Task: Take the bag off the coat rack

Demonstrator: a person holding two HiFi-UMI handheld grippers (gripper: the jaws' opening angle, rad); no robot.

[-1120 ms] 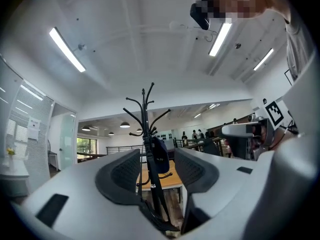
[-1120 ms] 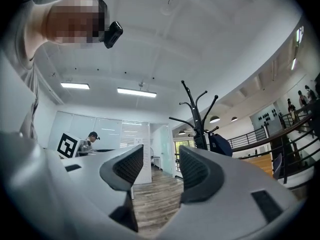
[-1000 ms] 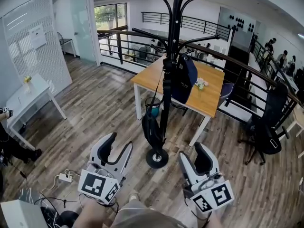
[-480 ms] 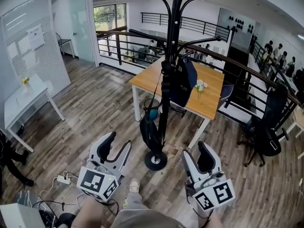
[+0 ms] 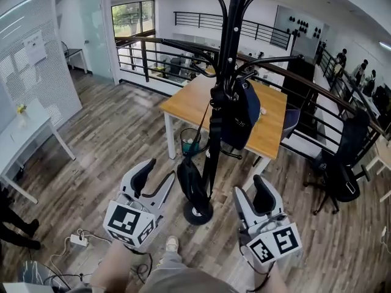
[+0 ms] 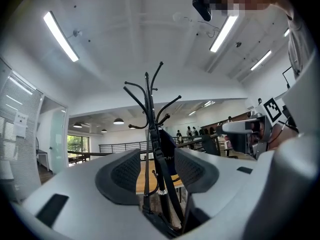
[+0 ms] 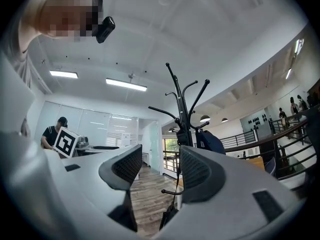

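Head view: a black coat rack (image 5: pixel 223 72) stands on the wood floor (image 5: pixel 116 145), just ahead of both tools.
Navy bag: hangs (image 5: pixel 242 116) from an upper hook on the rack's right side, against the pole, in front of the wooden tabletop (image 5: pixel 192 99).
Black bag: hangs low (image 5: pixel 191 185) on a long strap beside the pole, just above the rack's round base.
Left tool: held low (image 5: pixel 157 174), left of the rack's base, near the black bag but apart from it.
Left gripper view: jaws of the left tool (image 6: pixel 157 171) stand wide apart with nothing gripped; the rack (image 6: pixel 149 109), the strap and the navy bag (image 6: pixel 167 154) show through the gap, farther off.
Right tool: held low (image 5: pixel 250 188), right of the base, below the navy bag.
Right gripper view: jaws of the right tool (image 7: pixel 157 171) are spread and hold nothing; the rack (image 7: pixel 180 99) and the navy bag (image 7: pixel 212 141) rise beyond them.
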